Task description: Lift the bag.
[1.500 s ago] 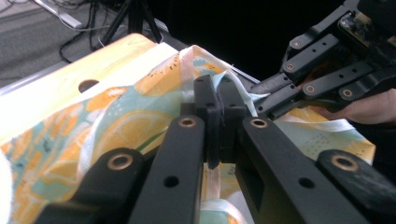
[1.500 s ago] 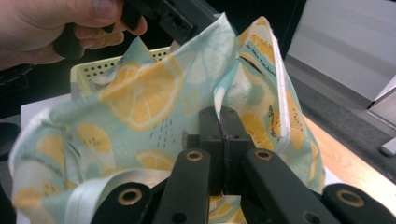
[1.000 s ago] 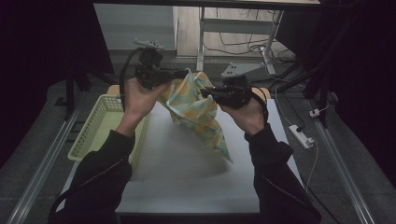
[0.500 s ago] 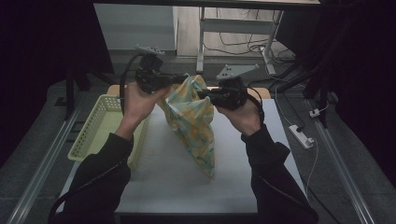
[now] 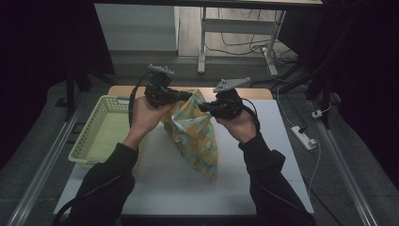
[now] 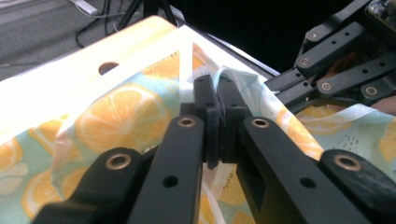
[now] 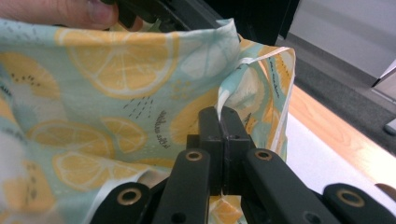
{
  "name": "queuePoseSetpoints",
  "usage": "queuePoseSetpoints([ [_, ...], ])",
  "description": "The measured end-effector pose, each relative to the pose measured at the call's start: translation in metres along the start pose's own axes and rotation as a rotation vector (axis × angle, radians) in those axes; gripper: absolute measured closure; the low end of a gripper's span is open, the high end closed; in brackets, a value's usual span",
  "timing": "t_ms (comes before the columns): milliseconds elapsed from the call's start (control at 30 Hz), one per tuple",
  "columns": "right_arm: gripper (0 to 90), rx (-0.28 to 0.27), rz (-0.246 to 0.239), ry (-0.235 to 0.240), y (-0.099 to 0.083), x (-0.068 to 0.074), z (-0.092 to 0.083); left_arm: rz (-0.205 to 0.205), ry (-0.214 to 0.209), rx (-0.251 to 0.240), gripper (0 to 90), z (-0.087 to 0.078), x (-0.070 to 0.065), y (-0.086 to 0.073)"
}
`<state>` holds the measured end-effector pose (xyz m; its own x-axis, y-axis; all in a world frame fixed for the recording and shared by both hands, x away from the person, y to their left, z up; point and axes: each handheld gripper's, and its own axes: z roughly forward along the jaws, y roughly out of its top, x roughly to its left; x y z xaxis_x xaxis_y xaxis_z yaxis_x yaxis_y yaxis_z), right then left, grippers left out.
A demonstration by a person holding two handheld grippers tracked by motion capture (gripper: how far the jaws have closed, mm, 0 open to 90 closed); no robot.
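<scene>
1. The cloth (image 5: pixel 195 136) hangs between my two claws, over the white table (image 5: pixel 277 155) and just right of the basket. Compared with a second ago, I've brought both hands down, so the cloth's top corners sit lower and closer together. Its lower end now trails toward me instead of swinging off to the right.
2. My left gripper (image 5: pixel 181 95) is clamped tight on one top edge of the cloth. In the left gripper view the pads (image 6: pixel 219 112) pinch a hemmed fold with no gap.
3. My right gripper (image 5: pixel 203 107) is the same deal: jaws fully closed on the other top edge, with a white hem poking up between the pads (image 7: pixel 223 133).
4. The cloth itself is thin, soft fabric, pale teal with orange citrus slices printed all over. It's creased and draping in a long pointed shape.
5. The basket (image 5: pixel 96 136) left of the cloth is pale yellow-green plastic with lattice walls, rectangular; I can't see anything lying in it.
6. Beyond the cloth, the table's far edge is a wooden strip (image 5: pixel 256 93).
</scene>
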<state>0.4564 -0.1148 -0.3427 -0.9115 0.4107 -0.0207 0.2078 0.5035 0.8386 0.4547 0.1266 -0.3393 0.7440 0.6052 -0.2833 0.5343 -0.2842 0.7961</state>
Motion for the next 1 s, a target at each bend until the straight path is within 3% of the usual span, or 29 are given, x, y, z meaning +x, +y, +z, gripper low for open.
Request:
queuePoseSetpoints([
  [533, 89.0, 0.056, 0.043, 0.014, -0.025, -0.005, 0.026, -0.014, 0.033, 0.112, 88.1, 0.030, 0.016, -0.033],
  [700, 87.5, 0.051, 0.043, 0.012, -0.025, -0.004, 0.025, -0.013, 0.026, 0.095, 85.3, 0.028, 0.017, -0.034],
  [1000, 76.0, 0.014, 0.035, 0.004, -0.018, 0.000, 0.013, 0.000, 0.016, 0.072, 68.7, 0.016, 0.009, -0.031],
])
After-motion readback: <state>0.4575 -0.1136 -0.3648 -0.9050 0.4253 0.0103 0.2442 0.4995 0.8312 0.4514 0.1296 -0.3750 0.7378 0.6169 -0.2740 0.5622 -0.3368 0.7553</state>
